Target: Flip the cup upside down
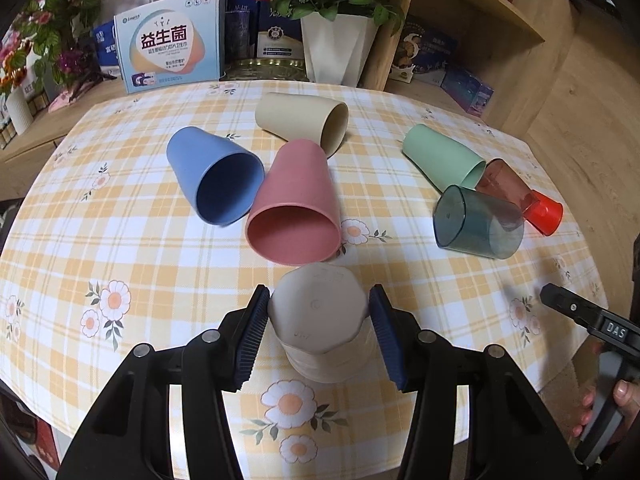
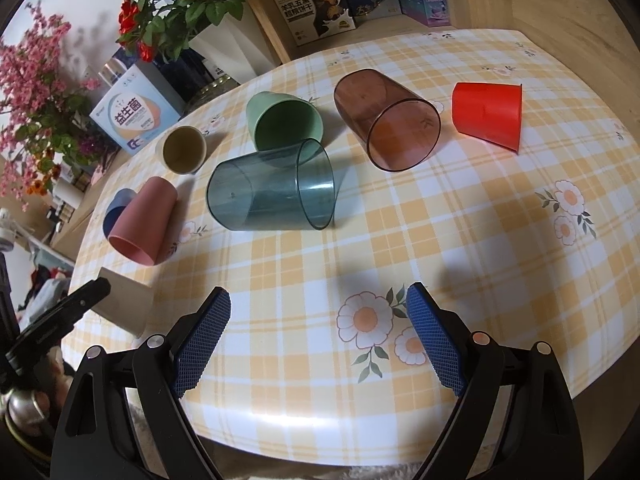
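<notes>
Right at the near edge of the checked tablecloth [image 1: 120, 240], the left gripper [image 1: 318, 332] pinches a beige cup [image 1: 320, 320], base up, mouth down. Just beyond lie a pink cup [image 1: 296, 204], blue cup [image 1: 216, 176] and cream cup [image 1: 300, 120] on their sides; a green cup [image 1: 440, 156] and teal tumbler [image 1: 476, 224] lie to the right. The right gripper [image 2: 318, 336] hovers with fingers spread wide, holding nothing.

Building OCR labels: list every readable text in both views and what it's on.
"益生菌": light blue box behind the table.
"DAS": right gripper body.
"羊乳五黑": dark box on the shelf.
Embossed marks on beige cup base: unreadable.
Other boxes' print: too small or blurred.
</notes>
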`<state>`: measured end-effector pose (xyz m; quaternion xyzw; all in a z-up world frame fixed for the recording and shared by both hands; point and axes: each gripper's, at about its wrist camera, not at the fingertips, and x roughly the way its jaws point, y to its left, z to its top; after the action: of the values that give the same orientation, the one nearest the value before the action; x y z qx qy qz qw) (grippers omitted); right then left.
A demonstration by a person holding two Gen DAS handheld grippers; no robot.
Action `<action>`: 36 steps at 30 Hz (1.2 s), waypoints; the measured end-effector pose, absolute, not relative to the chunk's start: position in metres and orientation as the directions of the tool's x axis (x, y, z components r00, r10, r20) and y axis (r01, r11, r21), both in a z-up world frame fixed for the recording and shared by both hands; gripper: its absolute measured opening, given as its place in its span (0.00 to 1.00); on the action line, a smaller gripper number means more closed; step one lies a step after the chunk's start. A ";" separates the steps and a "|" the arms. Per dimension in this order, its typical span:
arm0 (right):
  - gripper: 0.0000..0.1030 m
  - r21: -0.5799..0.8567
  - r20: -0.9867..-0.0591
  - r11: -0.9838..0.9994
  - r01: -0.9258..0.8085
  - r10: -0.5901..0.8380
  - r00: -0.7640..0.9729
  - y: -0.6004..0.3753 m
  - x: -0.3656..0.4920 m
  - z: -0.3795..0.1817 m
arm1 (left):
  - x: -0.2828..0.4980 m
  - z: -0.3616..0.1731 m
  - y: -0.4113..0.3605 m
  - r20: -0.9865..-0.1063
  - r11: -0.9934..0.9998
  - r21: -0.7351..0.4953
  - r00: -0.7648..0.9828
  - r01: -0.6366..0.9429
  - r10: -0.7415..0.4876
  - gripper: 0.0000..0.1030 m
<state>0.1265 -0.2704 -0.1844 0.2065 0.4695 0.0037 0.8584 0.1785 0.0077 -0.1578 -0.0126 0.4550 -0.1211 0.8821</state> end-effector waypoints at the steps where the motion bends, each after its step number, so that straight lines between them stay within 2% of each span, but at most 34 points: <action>1: 0.84 0.358 -0.805 0.914 0.189 0.200 0.558 -0.271 0.127 -0.184 | 0.179 -0.159 0.005 -0.798 0.971 -0.123 0.561 0.203 -0.218 0.48; 9: 0.84 0.368 -0.806 0.905 0.214 0.196 0.558 -0.278 0.125 -0.187 | 0.170 -0.165 -0.014 -0.776 0.973 -0.009 0.613 0.229 -0.151 0.48; 13: 0.84 0.372 -0.805 0.902 0.219 0.195 0.560 -0.280 0.124 -0.186 | 0.167 -0.166 -0.017 -0.775 0.975 0.006 0.617 0.223 -0.136 0.48; 16: 0.84 0.370 -0.803 0.901 0.225 0.188 0.566 -0.282 0.122 -0.183 | 0.168 -0.170 -0.016 -0.797 0.972 -0.041 0.579 0.231 -0.171 0.49; 19: 0.84 0.367 -0.798 0.901 0.231 0.178 0.575 -0.284 0.119 -0.177 | 0.165 -0.170 -0.017 -0.800 0.974 -0.036 0.578 0.226 -0.163 0.51; 23: 0.84 0.360 -0.788 0.905 0.227 0.164 0.594 -0.286 0.114 -0.163 | 0.161 -0.157 -0.018 -0.788 0.974 -0.035 0.593 0.225 -0.165 0.59; 28: 0.84 0.316 -0.757 0.932 0.178 0.134 0.639 -0.279 0.104 -0.128 | 0.147 -0.123 -0.015 -0.750 0.973 -0.043 0.636 0.226 -0.181 0.74; 36: 0.84 0.285 -0.645 0.956 0.068 0.139 0.752 -0.255 0.068 -0.050 | 0.100 -0.037 -0.002 -0.624 0.974 -0.040 0.755 0.225 -0.200 0.91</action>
<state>0.0683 -0.2549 -0.0505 0.1470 0.3517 0.0194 0.9243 0.1004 -0.0021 -0.0373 0.0189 0.3310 -0.1132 0.9366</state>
